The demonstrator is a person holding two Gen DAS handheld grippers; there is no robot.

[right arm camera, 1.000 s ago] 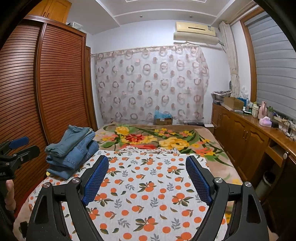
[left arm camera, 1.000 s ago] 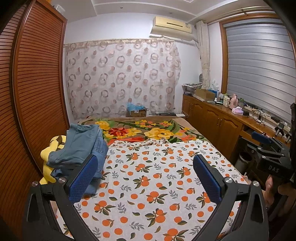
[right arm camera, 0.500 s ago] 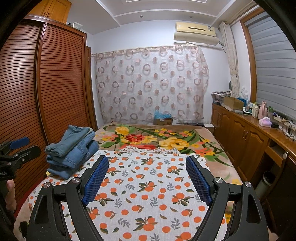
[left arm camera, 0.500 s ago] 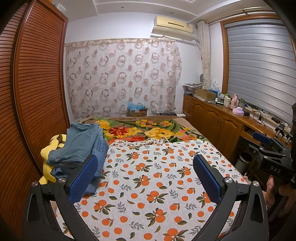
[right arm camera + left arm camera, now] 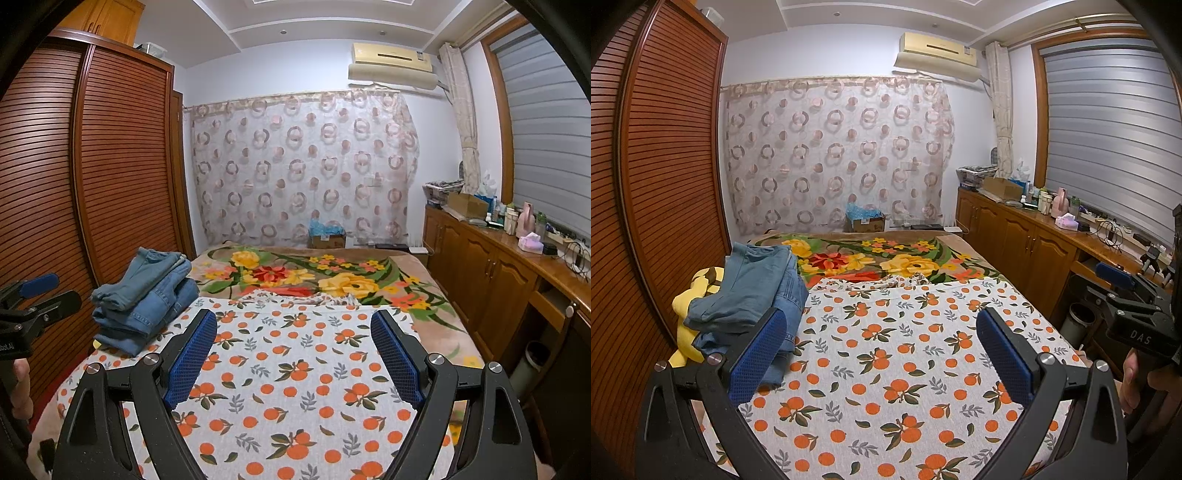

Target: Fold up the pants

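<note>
Step in hand, as judged: start or pause between garments; nothing is gripped and no fold is under way. Left gripper (image 5: 881, 354) hangs over the near part of the orange-print sheet (image 5: 886, 373), its 2 blue pads well apart with only sheet between them. Right gripper (image 5: 293, 356) is the same: pads (image 5: 192, 354) spread wide, empty, aimed along the bed toward the curtain (image 5: 303, 170). The task's thing, the jeans (image 5: 750, 295), sits as a stack of blue denim at the left edge of the bed, next to the wardrobe (image 5: 665, 184), partly on a yellow cushion or toy (image 5: 690, 295); in the right wrist view the stack (image 5: 147, 295) reads as at least 2 folded pairs, upper one lighter blue. Whether these are finished or waiting to be folded cannot be told. No loose pants lie on the open sheet. Next move, a judgement: if the stack is the supply, the left gripper is the nearer one and would need to swing left, come down on the top pair at an edge or waistband, close on 1 layer only, and drag it to the middle of the sheet for spreading. Risk: taking 2 pairs at once or toppling the stack off the bed edge. Against the frames from 1 second back: no visible difference, both grippers in the same place, same opening, jeans undisturbed.
</note>
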